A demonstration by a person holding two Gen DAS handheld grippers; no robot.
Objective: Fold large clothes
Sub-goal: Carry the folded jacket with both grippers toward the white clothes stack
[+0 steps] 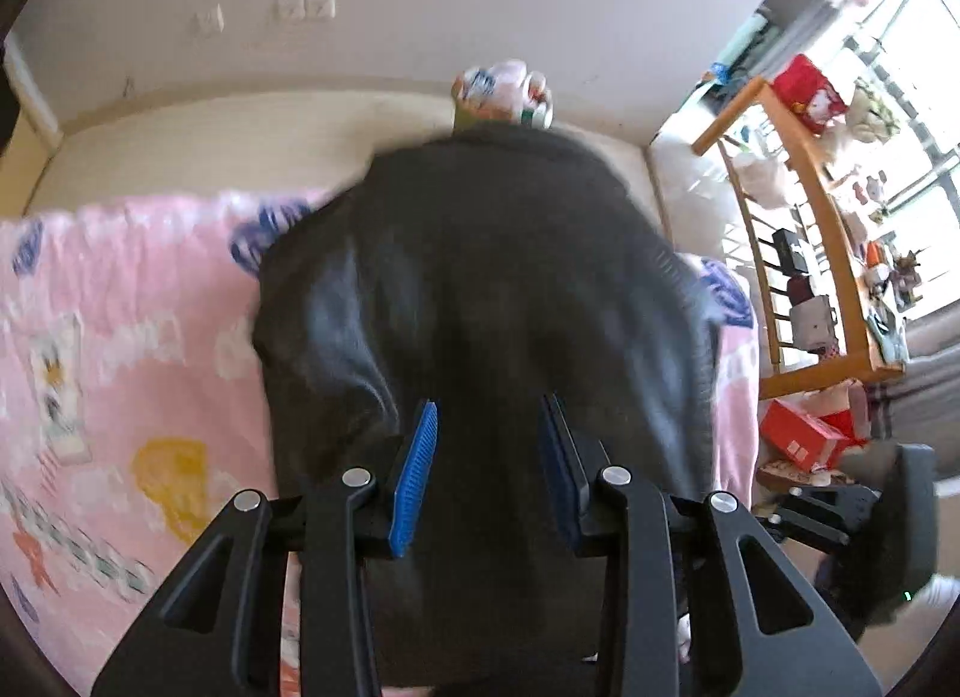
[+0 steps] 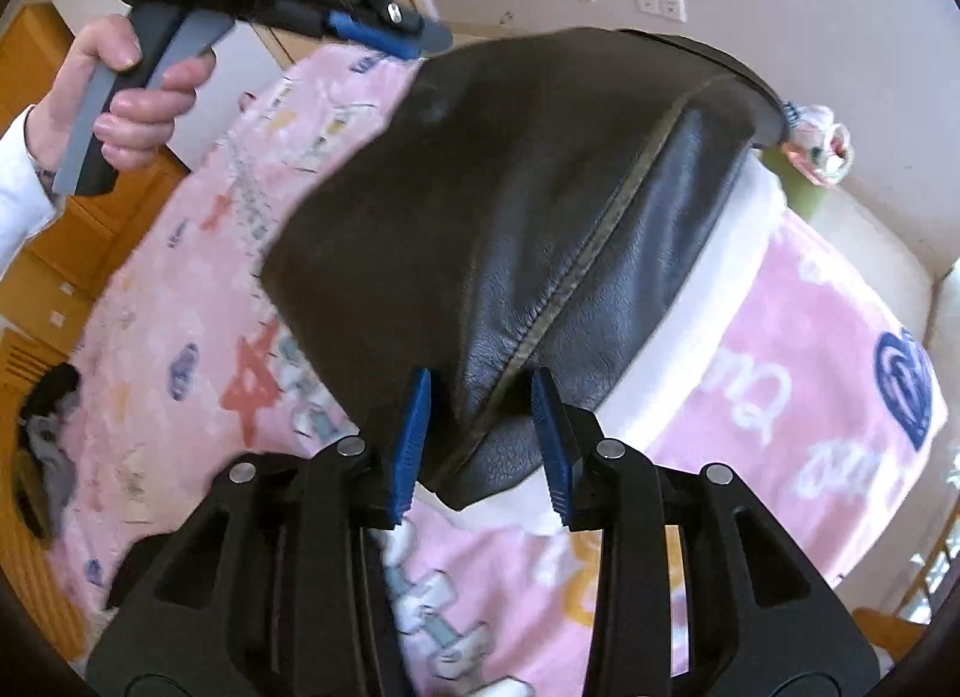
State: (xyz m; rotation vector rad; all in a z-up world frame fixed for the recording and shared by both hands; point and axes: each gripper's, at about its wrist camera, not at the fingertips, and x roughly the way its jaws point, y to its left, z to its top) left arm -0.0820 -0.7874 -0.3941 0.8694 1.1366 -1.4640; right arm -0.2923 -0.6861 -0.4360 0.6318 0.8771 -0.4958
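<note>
A large black leather garment (image 1: pixel 492 289) lies on a bed with a pink patterned blanket (image 1: pixel 120 337). In the left wrist view my left gripper (image 1: pixel 489 433) is open, its blue pads spread over the garment's near part. In the right wrist view the garment (image 2: pixel 510 205) shows a long seam and a white lining at its edge. My right gripper (image 2: pixel 483 427) is open with the garment's near corner between its blue pads. The left gripper (image 2: pixel 384 37) also shows in the right wrist view at the garment's far left edge, held by a hand (image 2: pixel 120 115).
A wooden cot rail and shelf with boxes (image 1: pixel 804 253) stand to the right of the bed, with a red box (image 1: pixel 798 439) below. A wall with sockets (image 1: pixel 300 7) is behind. A small printed bundle (image 1: pixel 504 91) sits at the bed's far side. Wooden cupboards (image 2: pixel 72 253) stand left.
</note>
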